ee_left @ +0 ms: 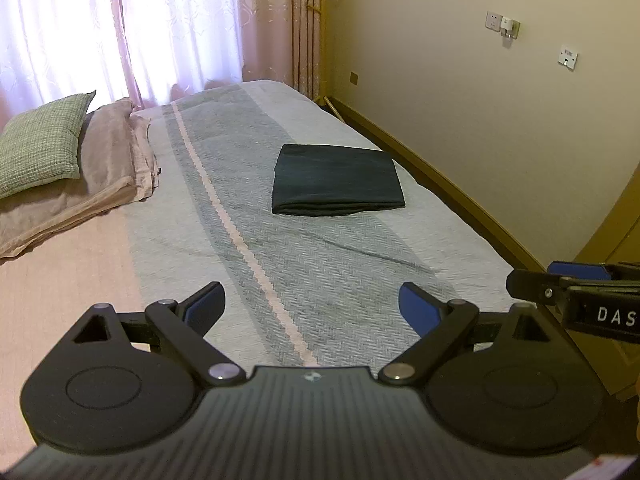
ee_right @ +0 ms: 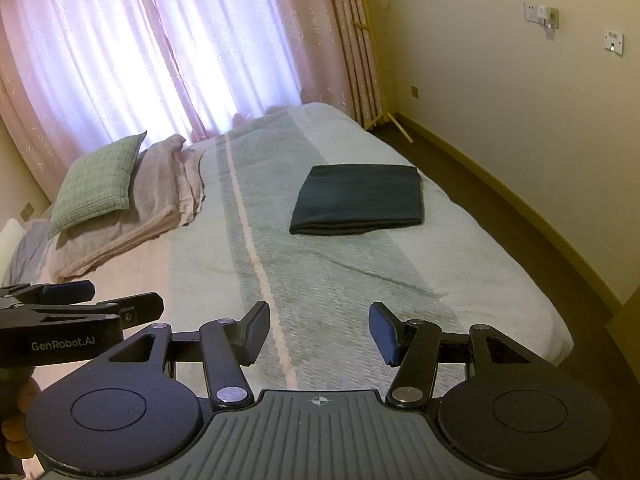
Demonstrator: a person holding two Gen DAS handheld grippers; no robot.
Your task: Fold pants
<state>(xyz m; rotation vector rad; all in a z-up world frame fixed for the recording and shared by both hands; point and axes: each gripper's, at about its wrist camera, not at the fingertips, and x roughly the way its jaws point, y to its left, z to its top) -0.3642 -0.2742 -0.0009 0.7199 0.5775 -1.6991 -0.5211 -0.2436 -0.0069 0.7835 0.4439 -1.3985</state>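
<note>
Pants (ee_left: 338, 179) lie folded square right of centre on the bed (ee_left: 360, 256); both hand-held grippers, left (ee_left: 312, 308) and right (ee_right: 319, 332), hang spread and empty, apparently finished.

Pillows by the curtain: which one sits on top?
The green checked pillow, propped on the pink pillow and pink folded bedding, left of the folded dark pants.

— What do we count on the bed (ee_right: 460, 264)?
— One folded pair of dark pants (ee_right: 358, 205), one green checked cushion (ee_right: 96, 184), and perhaps two pink pillows (ee_right: 160, 184) stacked beside it; the layers blur together.
— And on the wall?
— We count three white wall plates (ee_left: 568, 56).
— Grippers?
— Two: left gripper (ee_left: 312, 308), right gripper (ee_right: 318, 332).
</note>
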